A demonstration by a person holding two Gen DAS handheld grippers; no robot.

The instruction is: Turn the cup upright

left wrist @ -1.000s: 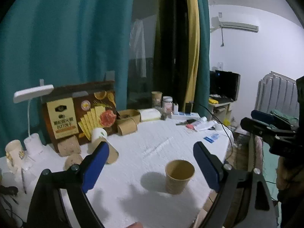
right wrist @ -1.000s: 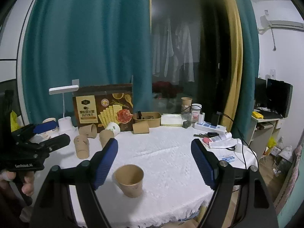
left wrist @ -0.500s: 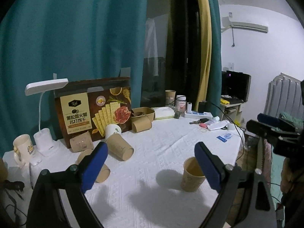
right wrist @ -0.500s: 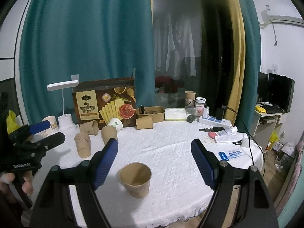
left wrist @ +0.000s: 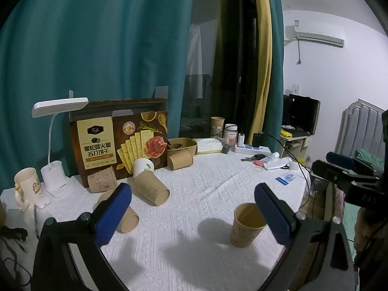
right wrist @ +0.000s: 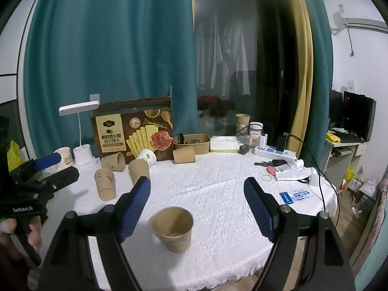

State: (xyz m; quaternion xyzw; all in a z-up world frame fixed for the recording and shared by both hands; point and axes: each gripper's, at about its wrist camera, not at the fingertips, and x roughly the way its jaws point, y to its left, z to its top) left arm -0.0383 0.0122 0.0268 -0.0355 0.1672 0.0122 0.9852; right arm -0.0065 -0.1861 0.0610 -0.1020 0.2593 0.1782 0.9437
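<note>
Both grippers spread wide, holding nothing: right gripper (right wrist: 196,208) hovers over the upright brown cup (right wrist: 173,228) near the table's (right wrist: 218,194) front edge, looks empty inside, left gripper (left wrist: 191,214) off to its side, other paper cups (right wrist: 105,184) tipped near the cracker box (right wrist: 133,131).

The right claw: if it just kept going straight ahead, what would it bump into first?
Probably nothing soon. The right claw, open, aims above the upright paper cup, which sits low between its fingers. Beyond lies bare tablecloth, then likely the brown tray; depth is unclear.
</note>
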